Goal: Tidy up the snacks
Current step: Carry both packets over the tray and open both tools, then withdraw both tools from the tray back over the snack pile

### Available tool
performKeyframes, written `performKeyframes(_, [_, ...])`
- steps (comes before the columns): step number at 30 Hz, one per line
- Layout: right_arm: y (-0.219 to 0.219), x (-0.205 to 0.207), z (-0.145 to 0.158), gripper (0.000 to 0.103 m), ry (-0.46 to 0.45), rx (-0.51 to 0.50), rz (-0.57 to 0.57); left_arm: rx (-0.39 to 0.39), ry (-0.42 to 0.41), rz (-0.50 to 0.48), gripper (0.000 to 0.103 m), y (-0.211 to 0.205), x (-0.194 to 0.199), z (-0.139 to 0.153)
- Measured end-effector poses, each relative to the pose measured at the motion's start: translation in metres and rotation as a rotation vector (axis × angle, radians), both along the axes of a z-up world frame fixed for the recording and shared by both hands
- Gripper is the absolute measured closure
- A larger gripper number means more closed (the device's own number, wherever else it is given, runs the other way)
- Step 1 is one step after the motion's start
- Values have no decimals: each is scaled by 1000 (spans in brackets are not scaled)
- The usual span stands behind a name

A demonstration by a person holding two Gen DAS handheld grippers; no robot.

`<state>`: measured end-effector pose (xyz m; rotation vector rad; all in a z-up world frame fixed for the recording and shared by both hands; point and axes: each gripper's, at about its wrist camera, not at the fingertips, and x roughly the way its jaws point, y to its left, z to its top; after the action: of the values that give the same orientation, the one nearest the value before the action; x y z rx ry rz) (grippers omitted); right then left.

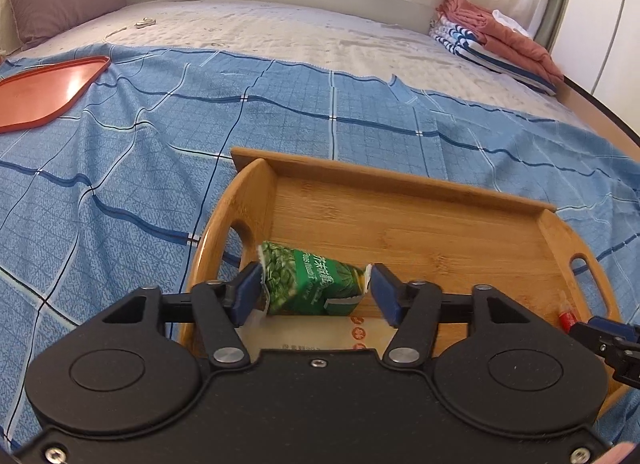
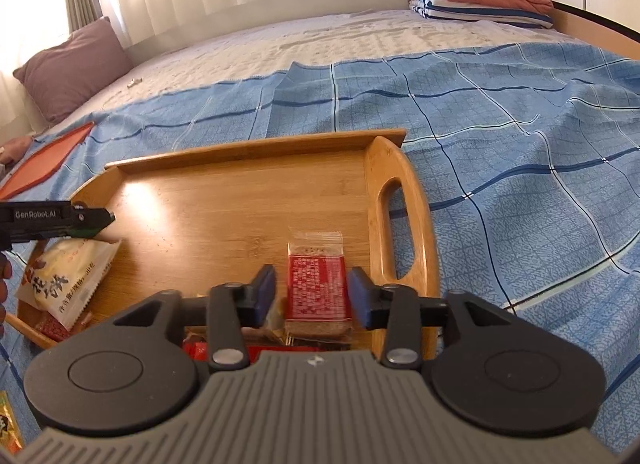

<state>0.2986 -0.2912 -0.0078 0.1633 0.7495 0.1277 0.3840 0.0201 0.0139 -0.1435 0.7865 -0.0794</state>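
Left wrist view: the left gripper (image 1: 316,290) has its blue pads at either end of a green snack packet (image 1: 310,284) lying in the near left corner of the wooden tray (image 1: 420,224); whether it pinches or merely brackets it is unclear. It should lower gently and release flat.

Right wrist view: the right gripper (image 2: 312,294) is spread around a red packet (image 2: 318,288) by the tray's right handle, not touching. The packets beneath it are cut off.

Under my tools is the bed (image 1: 280,32), spread with a blue checked sheet (image 1: 120,168). A wooden tray (image 1: 420,216) lies just ahead, an orange tray (image 1: 44,92) far left, folded blankets (image 1: 500,44) far right.
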Motion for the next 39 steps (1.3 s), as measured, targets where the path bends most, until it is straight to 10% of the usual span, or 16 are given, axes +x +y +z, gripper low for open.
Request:
performKeyframes(14, [7, -53, 40, 19, -74, 38, 18, 31, -103, -47, 9, 17, -80, 51])
performKeyframes(39, [20, -212, 32, 6, -144, -94, 88, 58, -181, -128, 3, 38, -278, 49])
